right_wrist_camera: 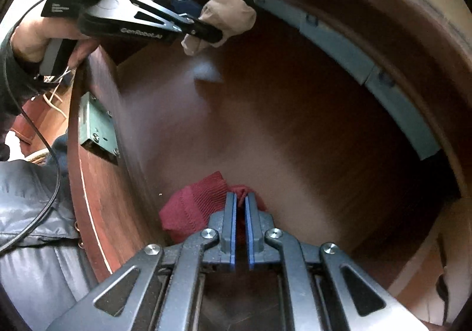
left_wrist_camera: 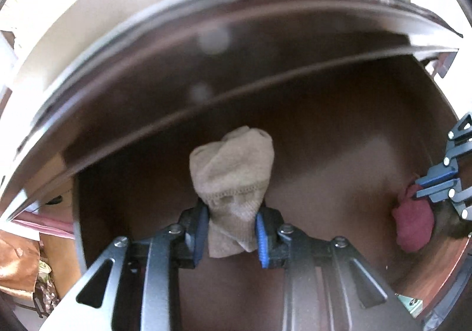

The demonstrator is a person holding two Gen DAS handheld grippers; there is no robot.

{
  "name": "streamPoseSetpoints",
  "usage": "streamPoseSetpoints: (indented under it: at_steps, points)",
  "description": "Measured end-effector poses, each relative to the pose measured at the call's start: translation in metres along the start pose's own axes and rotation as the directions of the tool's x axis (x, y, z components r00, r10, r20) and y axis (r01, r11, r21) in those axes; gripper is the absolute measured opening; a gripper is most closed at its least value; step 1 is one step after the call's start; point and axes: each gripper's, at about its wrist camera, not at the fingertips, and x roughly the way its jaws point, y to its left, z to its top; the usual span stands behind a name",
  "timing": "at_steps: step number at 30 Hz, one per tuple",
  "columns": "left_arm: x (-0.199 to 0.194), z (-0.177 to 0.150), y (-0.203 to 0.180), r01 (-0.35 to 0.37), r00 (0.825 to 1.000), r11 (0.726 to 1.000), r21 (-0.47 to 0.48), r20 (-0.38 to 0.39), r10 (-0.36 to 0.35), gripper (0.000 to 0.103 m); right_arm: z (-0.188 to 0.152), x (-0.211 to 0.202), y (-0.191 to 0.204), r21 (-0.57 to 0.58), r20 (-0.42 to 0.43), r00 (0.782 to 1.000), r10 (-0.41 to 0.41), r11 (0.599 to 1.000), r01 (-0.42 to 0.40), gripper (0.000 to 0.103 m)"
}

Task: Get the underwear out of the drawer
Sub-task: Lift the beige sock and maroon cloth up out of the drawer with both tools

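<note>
Left wrist view is showing the left gripper [left_wrist_camera: 231, 229] squeezing the beige underwear [left_wrist_camera: 233, 171] over the drawer [left_wrist_camera: 324, 130]. The right gripper [right_wrist_camera: 241, 207] is pinching the red underwear [right_wrist_camera: 194, 204] tight. Both should be lifting straight up, staying clear of the drawer walls.

Right claw [right_wrist_camera: 241, 198] pinches red underwear [right_wrist_camera: 191, 207]; left claw [right_wrist_camera: 206, 27] grips beige underwear [right_wrist_camera: 233, 14].
</note>
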Motion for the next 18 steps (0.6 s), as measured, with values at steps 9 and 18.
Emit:
streamPoseSetpoints:
  at_steps: [9,18]
  points:
    - [-0.019,0.004,0.001,-0.056,0.989,0.997,-0.056,0.136,0.063,0.024,-0.014,-0.025,0.015,-0.010,0.100,0.994,-0.051,0.999,0.052,0.006]
    - [-0.034,0.003,0.001,-0.088,0.965,0.991,-0.098,0.237,0.109,0.022,-0.025,-0.054,0.027,0.003,0.208,0.975,-0.077,0.997,0.078,0.006]
